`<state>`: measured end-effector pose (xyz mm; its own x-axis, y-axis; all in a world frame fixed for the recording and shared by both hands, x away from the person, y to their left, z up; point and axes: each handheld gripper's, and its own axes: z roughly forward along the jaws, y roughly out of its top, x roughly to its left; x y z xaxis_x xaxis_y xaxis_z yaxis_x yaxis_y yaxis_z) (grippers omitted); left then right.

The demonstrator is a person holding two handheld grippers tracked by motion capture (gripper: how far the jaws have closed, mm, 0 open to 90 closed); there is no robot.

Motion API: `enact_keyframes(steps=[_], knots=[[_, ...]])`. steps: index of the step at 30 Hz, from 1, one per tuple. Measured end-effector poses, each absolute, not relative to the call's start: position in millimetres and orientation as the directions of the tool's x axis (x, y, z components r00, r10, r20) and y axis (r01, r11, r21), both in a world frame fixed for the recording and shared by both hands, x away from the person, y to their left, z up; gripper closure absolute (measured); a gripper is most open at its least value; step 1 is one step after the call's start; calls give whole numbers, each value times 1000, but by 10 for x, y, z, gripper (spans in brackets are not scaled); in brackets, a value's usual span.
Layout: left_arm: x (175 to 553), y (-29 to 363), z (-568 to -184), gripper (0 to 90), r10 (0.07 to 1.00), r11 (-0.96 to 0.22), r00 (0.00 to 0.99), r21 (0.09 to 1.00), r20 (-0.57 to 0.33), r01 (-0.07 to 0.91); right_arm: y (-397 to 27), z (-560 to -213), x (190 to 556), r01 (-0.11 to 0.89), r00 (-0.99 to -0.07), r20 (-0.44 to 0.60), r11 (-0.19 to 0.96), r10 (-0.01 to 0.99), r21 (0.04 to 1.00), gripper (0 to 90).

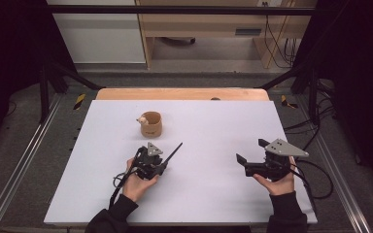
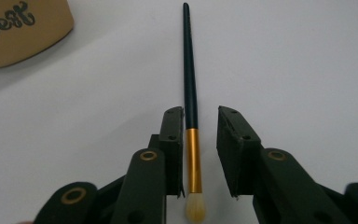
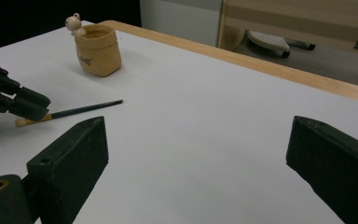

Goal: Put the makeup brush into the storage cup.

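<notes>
1. The brush [image 2: 190,107] lies flat on the white table [image 1: 213,194], its gold ferrule sitting between the jaws of the left gripper [image 2: 200,140]. One jaw is just beside the ferrule, the other stands off it with a gap showing, so the pads are parted and not pinching anything (the brush looks loose to me).
2. The long axis of the brush runs straight out along the line of those jaws: the pale bristle tip points back toward the gripper body, and the dark handle stretches forward, away past the jaw tips.
3. The tan cup [image 1: 151,124], with a small figure on its rim, stands ahead of the left jaws and off to one side, well apart from the handle's end.
4. The right gripper [image 1: 252,158] is held off to the side, its jaws spread wide with nothing but bare table between them; it is well apart from the brush.
5. The left hand [image 1: 135,183] is plainly nearer, so I judge any re-grip falls to it, closing across the ferrule.
</notes>
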<state>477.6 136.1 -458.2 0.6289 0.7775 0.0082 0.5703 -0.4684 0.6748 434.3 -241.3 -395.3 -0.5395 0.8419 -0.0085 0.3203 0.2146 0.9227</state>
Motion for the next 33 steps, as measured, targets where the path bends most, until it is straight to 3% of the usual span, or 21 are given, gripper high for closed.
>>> enact_keyframes(steps=[3,14,33], knots=[[4775,1363,-4525,636,763,-480,646,674,6,561,-2417,-3947,4337,321,-538,-5,210,843,923,57],[4855,1351,-4375,555,729,-527,684,654,21,543,-2434,-3936,4332,318,-537,-6,209,843,925,57],[5086,1092,-4326,512,687,-608,726,581,43,541,-2438,-3940,4336,324,-543,0,210,840,923,58]])
